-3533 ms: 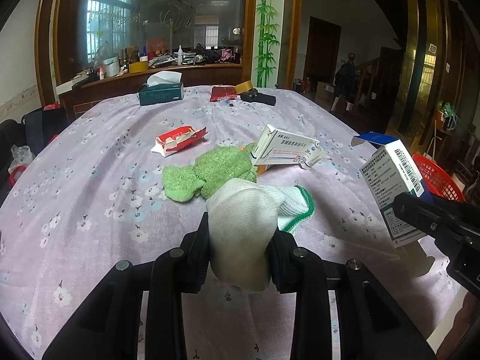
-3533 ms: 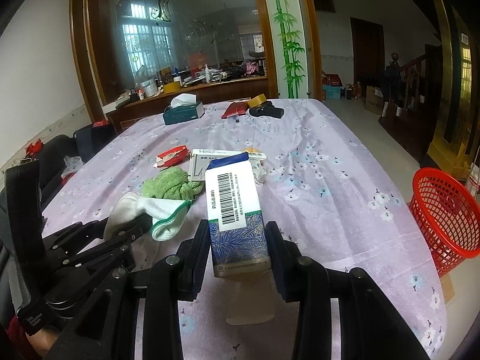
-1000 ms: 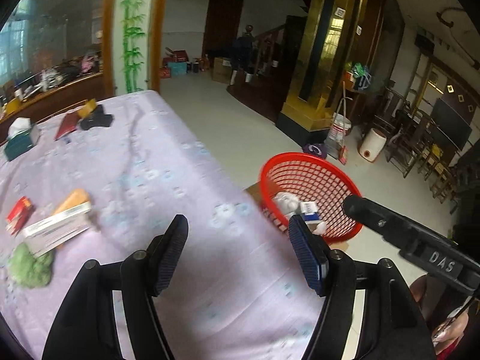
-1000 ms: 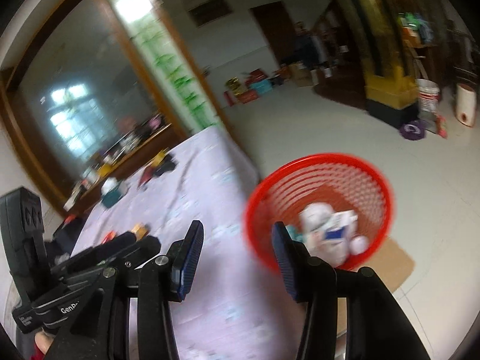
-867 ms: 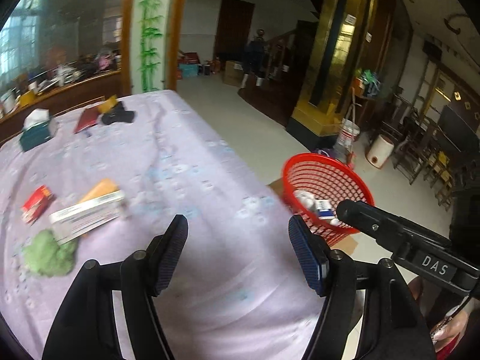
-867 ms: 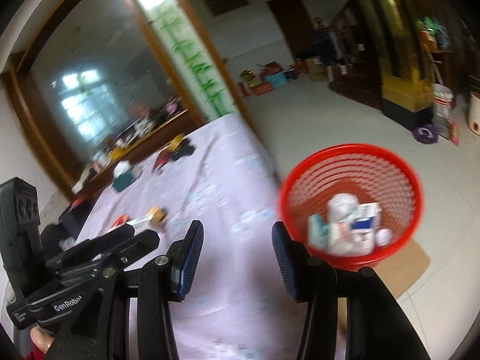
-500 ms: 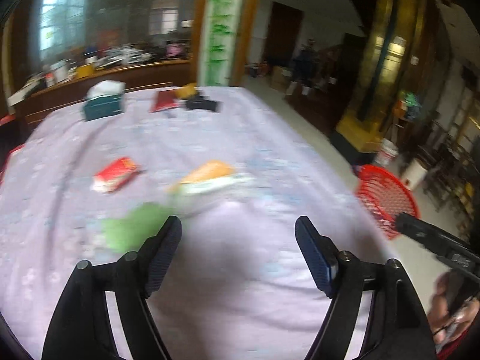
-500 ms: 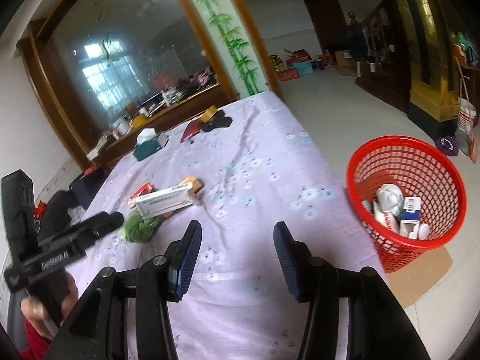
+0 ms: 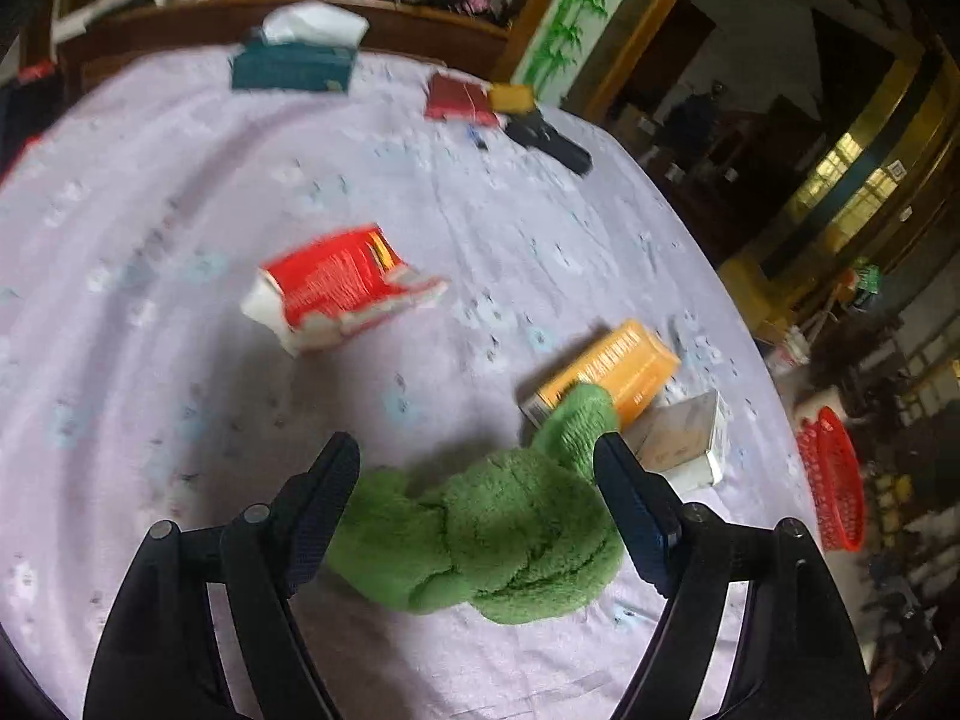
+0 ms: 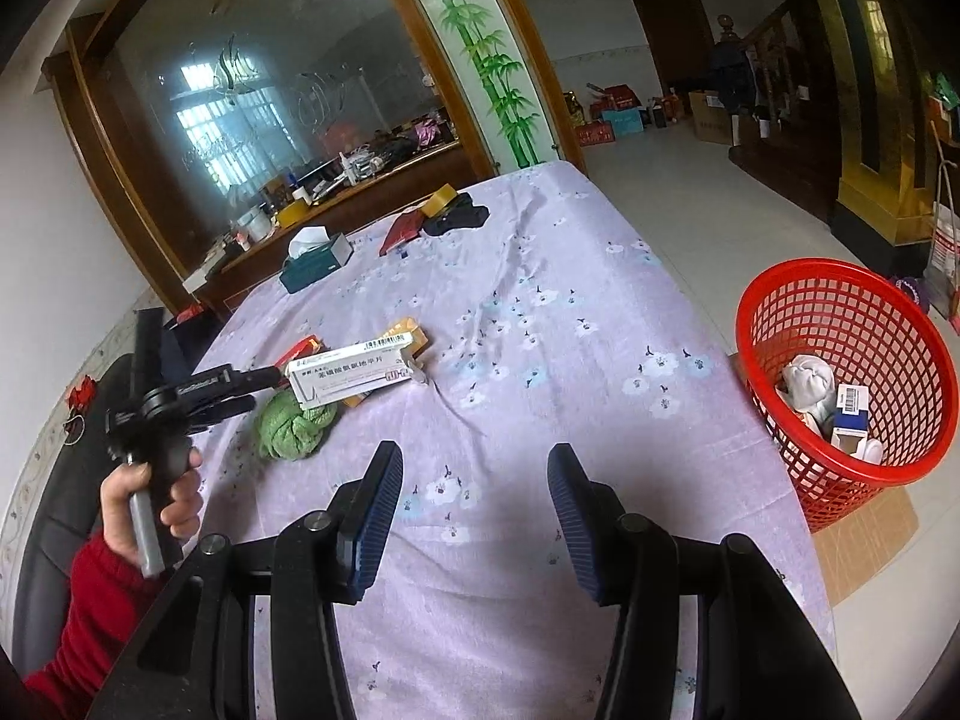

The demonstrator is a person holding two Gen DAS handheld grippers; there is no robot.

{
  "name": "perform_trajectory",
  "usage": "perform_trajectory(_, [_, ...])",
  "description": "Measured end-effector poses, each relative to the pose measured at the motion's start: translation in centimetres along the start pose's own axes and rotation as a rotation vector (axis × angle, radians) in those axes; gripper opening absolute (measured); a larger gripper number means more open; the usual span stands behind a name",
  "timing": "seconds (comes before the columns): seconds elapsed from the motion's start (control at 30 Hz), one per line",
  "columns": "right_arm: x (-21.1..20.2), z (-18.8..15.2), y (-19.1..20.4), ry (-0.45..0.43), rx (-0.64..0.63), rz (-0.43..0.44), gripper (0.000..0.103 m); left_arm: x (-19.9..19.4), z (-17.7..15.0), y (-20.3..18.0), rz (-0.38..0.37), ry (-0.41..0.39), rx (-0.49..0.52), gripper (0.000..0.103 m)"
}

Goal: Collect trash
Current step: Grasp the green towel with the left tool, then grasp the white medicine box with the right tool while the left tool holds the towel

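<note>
A crumpled green cloth (image 9: 492,534) lies on the lilac tablecloth between the fingers of my left gripper (image 9: 474,456). The jaws stand wide and open, the pads at the cloth's sides without squeezing it. Just beyond lie an orange box (image 9: 606,369), a white medicine box (image 9: 684,444) and a torn red box (image 9: 342,282). My right gripper (image 10: 474,462) hovers open and empty over the near table. From there I see the left gripper (image 10: 255,390) at the green cloth (image 10: 294,420), beside the white medicine box (image 10: 351,372). A red basket (image 10: 828,267) stands on the floor to the right.
The basket holds a white sock bundle (image 10: 807,387) and a blue-and-white box (image 10: 849,414). A teal tissue box (image 9: 294,63), a dark red packet (image 9: 456,99) and a black object (image 9: 549,141) sit at the table's far end. A hand (image 10: 156,498) in a red sleeve holds the left gripper.
The sock and box held earlier now lie in the basket. My left gripper swung from the basket back over the table and came down around the green cloth. The right gripper turned toward the table.
</note>
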State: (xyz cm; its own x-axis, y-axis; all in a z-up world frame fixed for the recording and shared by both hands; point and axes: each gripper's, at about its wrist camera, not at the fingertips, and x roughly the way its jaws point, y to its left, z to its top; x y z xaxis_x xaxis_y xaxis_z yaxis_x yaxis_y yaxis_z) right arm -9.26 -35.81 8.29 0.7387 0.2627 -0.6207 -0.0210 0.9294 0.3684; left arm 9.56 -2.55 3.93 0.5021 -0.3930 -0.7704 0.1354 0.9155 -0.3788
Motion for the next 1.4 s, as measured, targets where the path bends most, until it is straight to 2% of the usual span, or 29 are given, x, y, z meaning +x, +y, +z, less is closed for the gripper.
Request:
perform_trajectory(0.03, [0.0, 0.0, -0.2, 0.001, 0.002, -0.002, 0.055, 0.3, -0.4, -0.1, -0.045, 0.033, 0.003, 0.079])
perform_trajectory(0.1, [-0.1, 0.0, -0.4, 0.002, 0.009, -0.001, 0.055, -0.1, -1.6, -0.8, -0.087, 0.055, 0.019, 0.079])
perform_trajectory(0.2, [0.1, 0.1, -0.7, 0.005, 0.017, -0.001, 0.055, -1.2, -3.8, -2.6, -0.095, 0.047, 0.098, 0.080])
perform_trajectory(0.33, [0.7, 0.2, -0.7, 0.010, 0.025, 0.011, 0.055, -1.6, -5.8, -5.6, -0.012, 0.028, 0.241, 0.085])
perform_trajectory(0.4, [1.0, 0.2, -0.5, 0.016, 0.023, 0.016, 0.055, -0.9, -6.1, -6.6, 0.066, 0.003, 0.284, 0.085])
perform_trajectory(0.43, [1.1, 0.1, -0.3, 0.019, 0.020, 0.018, 0.055, -0.3, -6.0, -6.8, 0.106, 0.003, 0.284, 0.085])
perform_trajectory(0.53, [1.1, 0.0, 0.2, 0.028, 0.007, 0.023, 0.055, 0.7, -5.5, -6.4, 0.159, -0.020, 0.262, 0.085])
perform_trajectory(0.6, [1.2, 0.0, 0.5, 0.033, -0.002, 0.026, 0.055, 1.1, -5.2, -5.8, 0.159, -0.028, 0.244, 0.085])
perform_trajectory(0.63, [1.2, 0.0, 0.7, 0.036, -0.007, 0.028, 0.055, 1.1, -5.1, -5.5, 0.158, -0.039, 0.236, 0.080])
perform_trajectory(0.67, [1.3, 0.1, 0.8, 0.039, -0.010, 0.030, 0.055, 1.1, -5.0, -5.2, 0.167, -0.055, 0.226, 0.067])
perform_trajectory(0.7, [1.4, 0.2, 1.1, 0.043, -0.012, 0.035, 0.055, 1.2, -4.9, -4.9, 0.182, -0.060, 0.221, 0.063])
perform_trajectory(0.77, [1.7, 0.6, 1.6, 0.048, -0.017, 0.049, 0.055, 0.7, -4.8, -4.3, 0.159, -0.084, 0.196, 0.055])
perform_trajectory(0.83, [2.2, 1.2, 2.3, 0.053, -0.021, 0.060, 0.055, 0.0, -4.9, -3.9, 0.141, -0.106, 0.187, 0.051])
perform_trajectory(0.93, [3.4, 2.7, 3.8, 0.063, -0.052, 0.092, 0.055, -1.7, -5.1, -3.3, 0.136, -0.177, 0.164, 0.050])
perform_trajectory(1.0, [4.6, 3.8, 4.7, 0.072, -0.068, 0.097, 0.055, -3.1, -4.9, -2.8, 0.139, -0.254, 0.138, 0.050])
perform_trajectory(1.17, [9.5, 7.5, 6.5, 0.121, -0.100, 0.116, 0.056, -5.3, -4.5, -1.6, 0.166, -0.388, 0.088, 0.051])
perform_trajectory(1.27, [13.4, 9.2, 7.0, 0.150, -0.102, 0.082, 0.058, -6.1, -4.2, -0.9, 0.186, -0.433, 0.067, 0.051])
perform_trajectory(1.33, [16.1, 9.8, 7.2, 0.197, -0.104, 0.105, 0.058, -6.3, -4.2, -0.6, 0.197, -0.451, 0.064, 0.051])
perform_trajectory(1.4, [18.3, 10.1, 7.4, 0.213, -0.106, 0.064, 0.058, -6.3, -4.1, -0.5, 0.213, -0.455, 0.068, 0.051])
